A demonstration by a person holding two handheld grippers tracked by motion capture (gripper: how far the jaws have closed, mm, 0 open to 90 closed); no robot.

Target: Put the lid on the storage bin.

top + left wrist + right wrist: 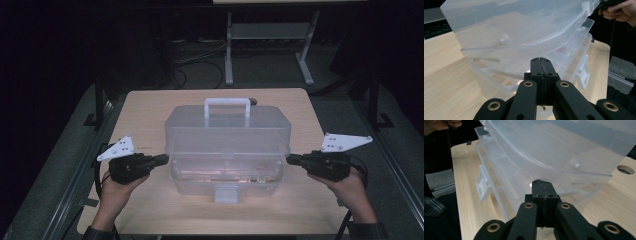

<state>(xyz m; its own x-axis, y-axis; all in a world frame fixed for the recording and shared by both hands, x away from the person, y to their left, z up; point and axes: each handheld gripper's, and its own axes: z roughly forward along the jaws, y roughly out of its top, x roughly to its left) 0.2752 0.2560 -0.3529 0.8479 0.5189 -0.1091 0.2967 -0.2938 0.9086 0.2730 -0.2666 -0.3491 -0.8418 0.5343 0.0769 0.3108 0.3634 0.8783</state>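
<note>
A clear plastic toolbox (pixel 227 150) with a white handle (pixel 227 104) stands mid-table, its front latch (pixel 226 192) hanging loose. Its lid (pixel 227 125) sits tilted, lifted off the base (pixel 496 80) along the front. My left gripper (pixel 162 159) is at the box's left end, jaws shut with nothing between them. In the left gripper view its tips (pixel 541 61) lie just under the lid's (pixel 511 27) side rim. My right gripper (pixel 291 159) mirrors it at the right end, shut and empty, its tips (pixel 542 183) under the lid's (pixel 564 147) rim. Whether either touches the rim I cannot tell.
The wooden table (pixel 150 107) has a round cable hole (pixel 624 169) near its back edge. Behind it stand the grey legs of another table (pixel 229 50), with cables on the dark floor. Small items lie inside the box's tray (pixel 564 50).
</note>
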